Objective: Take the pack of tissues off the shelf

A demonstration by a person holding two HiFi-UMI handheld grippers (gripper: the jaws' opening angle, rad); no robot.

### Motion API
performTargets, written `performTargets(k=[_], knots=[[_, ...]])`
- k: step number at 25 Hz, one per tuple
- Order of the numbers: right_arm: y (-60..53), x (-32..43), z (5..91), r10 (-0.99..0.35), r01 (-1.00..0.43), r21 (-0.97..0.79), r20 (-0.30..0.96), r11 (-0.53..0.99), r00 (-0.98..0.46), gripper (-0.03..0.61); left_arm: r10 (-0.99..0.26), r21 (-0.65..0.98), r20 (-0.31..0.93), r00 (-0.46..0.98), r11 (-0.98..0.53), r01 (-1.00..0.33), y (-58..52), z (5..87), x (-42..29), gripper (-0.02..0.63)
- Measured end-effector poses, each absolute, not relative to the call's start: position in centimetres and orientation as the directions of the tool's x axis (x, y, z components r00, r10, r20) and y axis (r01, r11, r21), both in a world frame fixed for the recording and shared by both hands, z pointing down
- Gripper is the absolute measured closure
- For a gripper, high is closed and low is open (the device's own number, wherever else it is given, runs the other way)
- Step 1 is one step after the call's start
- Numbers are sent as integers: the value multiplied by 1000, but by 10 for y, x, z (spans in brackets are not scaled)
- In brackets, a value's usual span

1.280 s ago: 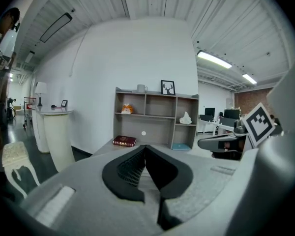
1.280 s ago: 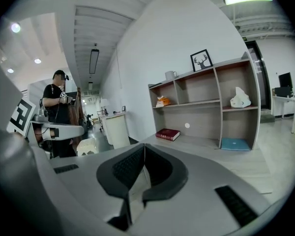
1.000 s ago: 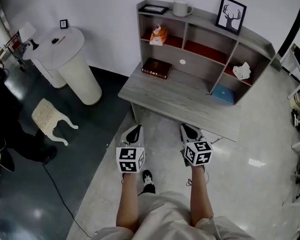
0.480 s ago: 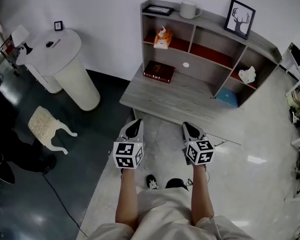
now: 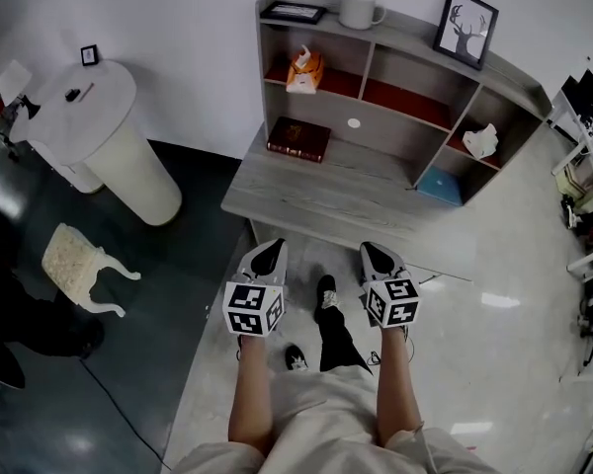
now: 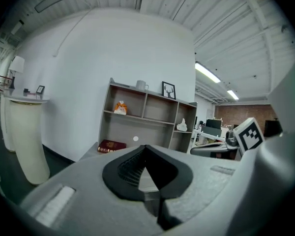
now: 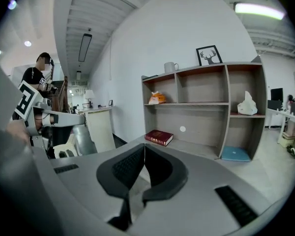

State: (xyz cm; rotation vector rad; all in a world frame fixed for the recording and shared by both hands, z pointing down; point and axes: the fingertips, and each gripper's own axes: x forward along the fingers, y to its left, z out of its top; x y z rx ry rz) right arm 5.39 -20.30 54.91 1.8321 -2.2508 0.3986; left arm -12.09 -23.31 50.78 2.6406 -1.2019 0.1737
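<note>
We are holding both the left gripper (image 5: 269,257) and the right gripper (image 5: 375,257) closed and empty, well short of the desk (image 5: 326,197), while the orange pack of tissues (image 5: 304,68) is sitting ahead in the shelf's (image 5: 365,63) top-left compartment, nearer the left gripper.

- The pack of tissues (image 5: 304,69) is orange and white.
- The book (image 5: 298,138) is dark red.
- The table (image 5: 326,200) is grey.
- The mug (image 5: 359,10) is white.

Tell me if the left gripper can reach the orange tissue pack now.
Probably not yet: the left gripper, shut, hangs short of the desk, well away from the orange tissue pack. Nothing blocks the way.
</note>
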Motion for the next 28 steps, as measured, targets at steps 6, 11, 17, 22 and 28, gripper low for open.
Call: performTargets(k=[6, 11, 17, 22, 28], knots=[[-245, 56, 539, -929, -975, -95, 300, 198, -218, 561, -725, 142, 182, 665, -649, -747, -270, 492, -108, 604], [-295, 59, 538, -930, -970, -119, 282, 211, -237, 561, -719, 85, 195, 667, -665, -742, -314, 486, -93, 604], [-367, 62, 524, -936, -962, -150, 240, 228, -259, 561, -711, 51, 221, 668, -675, -736, -376, 479, -75, 604], [-423, 57, 517, -921, -949, -131, 236, 287, -311, 561, -757, 15, 241, 607, -623, -782, -434, 480, -67, 604], [-483, 69, 500, -916, -939, -104, 207, 329, -344, 561, -793, 5, 232, 563, -578, -816, -491, 475, -48, 604]])
